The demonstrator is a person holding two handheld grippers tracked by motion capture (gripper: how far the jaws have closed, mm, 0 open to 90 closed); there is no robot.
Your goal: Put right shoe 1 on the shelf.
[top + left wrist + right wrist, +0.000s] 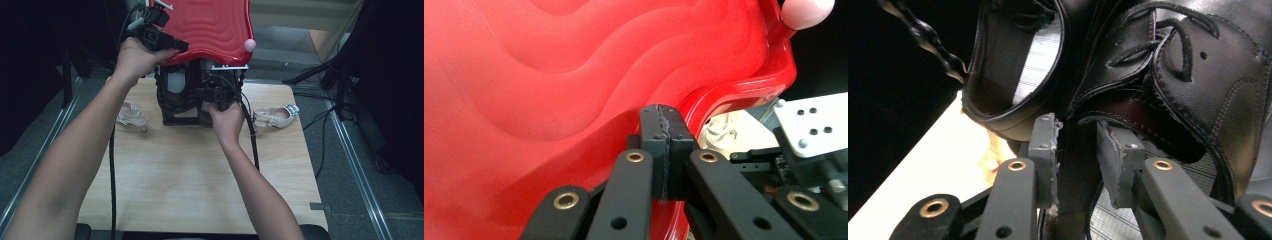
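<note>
The right gripper (pixel 1075 150) has its jaws spread part way, with a dark upright strip of a black leather shoe (pixel 1168 75) standing between the pads; the left pad (pixel 1044 150) lies against it and the other stands a little clear, so nothing is pinched. That shoe and its mate sit side by side in a black rack (pixel 175 107) at the far end of the wooden table (pixel 200 180), under a red wavy lid (pixel 210 27). The leather looks soft at the uppers but firm at the stitched rims and heel, light enough for one gripper; the heel edge or rim would give the surest hold, as smooth leather may slip. The left gripper (pixel 663 145) has its jaws pressed together on the lid's near edge, holding it raised; that glossy plastic seems stiff and slippery. Two pale sandals (pixel 131 115) (pixel 274 117) lie on the table either side of the rack.
</note>
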